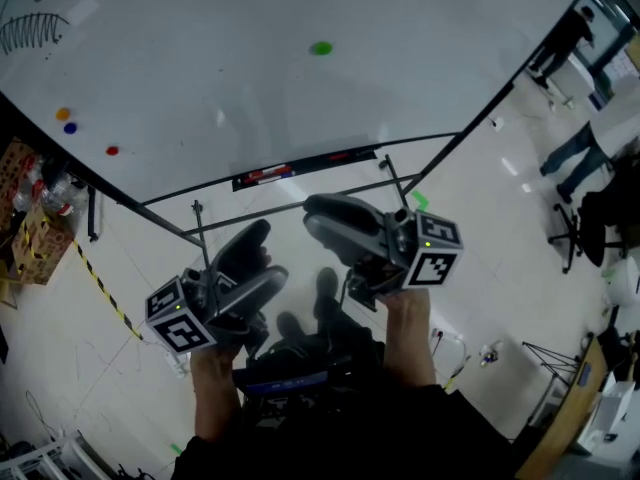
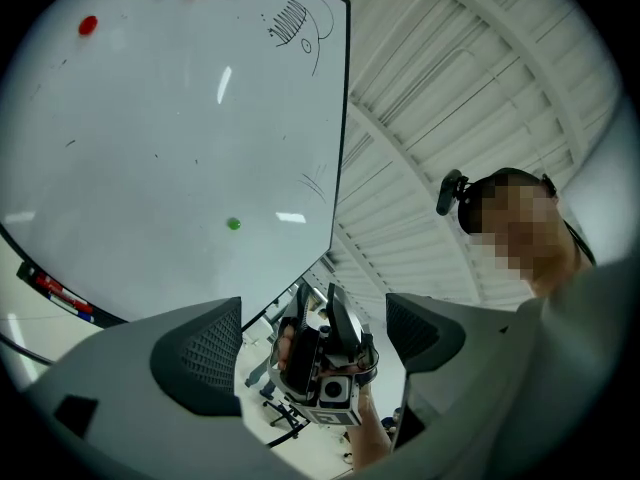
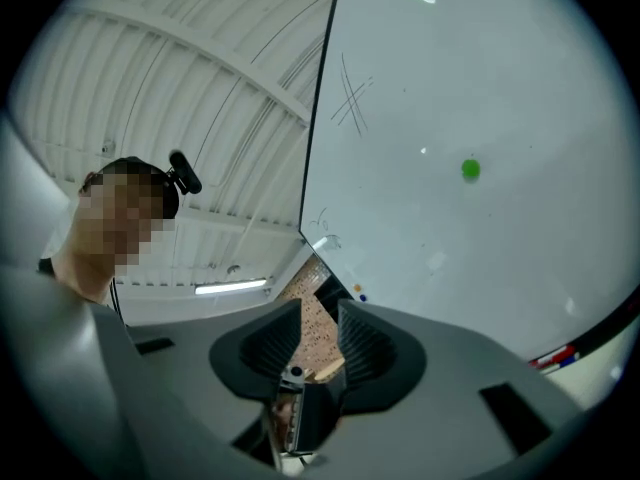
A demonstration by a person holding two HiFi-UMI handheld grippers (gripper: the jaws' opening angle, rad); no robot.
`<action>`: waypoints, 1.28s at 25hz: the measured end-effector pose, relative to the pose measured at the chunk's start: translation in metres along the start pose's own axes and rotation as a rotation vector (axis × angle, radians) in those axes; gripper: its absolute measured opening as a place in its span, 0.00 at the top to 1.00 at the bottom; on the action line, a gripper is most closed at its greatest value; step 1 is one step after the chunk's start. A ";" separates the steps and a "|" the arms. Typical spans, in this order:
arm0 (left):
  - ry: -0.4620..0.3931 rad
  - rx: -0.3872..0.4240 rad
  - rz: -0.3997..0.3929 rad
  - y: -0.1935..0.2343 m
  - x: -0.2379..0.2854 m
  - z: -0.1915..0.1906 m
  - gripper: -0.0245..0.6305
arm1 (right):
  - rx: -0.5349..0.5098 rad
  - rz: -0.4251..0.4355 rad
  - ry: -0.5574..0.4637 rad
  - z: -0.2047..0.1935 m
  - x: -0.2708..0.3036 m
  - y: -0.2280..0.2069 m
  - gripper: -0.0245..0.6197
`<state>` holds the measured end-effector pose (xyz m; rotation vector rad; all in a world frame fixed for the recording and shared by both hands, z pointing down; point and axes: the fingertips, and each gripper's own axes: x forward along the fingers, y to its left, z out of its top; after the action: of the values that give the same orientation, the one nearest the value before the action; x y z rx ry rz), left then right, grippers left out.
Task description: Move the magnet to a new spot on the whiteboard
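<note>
- Magnets: four on one whiteboard [image 1: 250, 78], all round (no long axis): green magnet [image 1: 320, 48] alone mid-board; orange magnet [image 1: 63, 114], blue magnet [image 1: 69, 127] and red magnet [image 1: 112, 151] near its left edge.
- left gripper [image 1: 256, 253]: jaws wide apart, empty.
- right gripper [image 1: 322, 218]: jaws nearly together, empty.

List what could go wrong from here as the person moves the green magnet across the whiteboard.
The left gripper and right gripper hang low, off the whiteboard; a reach to the small green magnet could miss or knock it off. The red magnet, blue magnet and orange magnet could be grabbed by mistake.
</note>
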<state>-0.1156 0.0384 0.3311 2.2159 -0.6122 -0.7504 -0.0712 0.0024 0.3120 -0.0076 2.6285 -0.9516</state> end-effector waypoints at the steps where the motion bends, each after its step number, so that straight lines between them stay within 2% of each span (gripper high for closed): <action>1: 0.002 -0.005 -0.006 -0.004 -0.006 -0.003 0.29 | 0.000 -0.008 -0.001 -0.006 -0.001 0.006 0.76; 5: 0.007 -0.013 -0.029 -0.022 -0.023 -0.015 0.29 | -0.006 -0.028 -0.009 -0.022 -0.007 0.030 0.76; 9: 0.000 0.017 -0.049 -0.044 -0.023 -0.022 0.29 | -0.023 -0.022 -0.010 -0.023 -0.017 0.050 0.76; 18: -0.046 0.071 -0.024 -0.070 -0.004 -0.041 0.29 | -0.024 0.062 -0.015 -0.008 -0.050 0.079 0.76; 26: -0.021 0.045 0.015 -0.095 0.047 -0.105 0.29 | 0.004 0.082 -0.038 0.006 -0.129 0.098 0.76; 32: -0.024 0.073 0.048 -0.110 0.064 -0.133 0.29 | 0.012 0.131 -0.034 0.009 -0.163 0.113 0.76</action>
<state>0.0407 0.1315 0.3051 2.2536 -0.7121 -0.7414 0.0973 0.1043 0.2869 0.1475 2.5571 -0.9144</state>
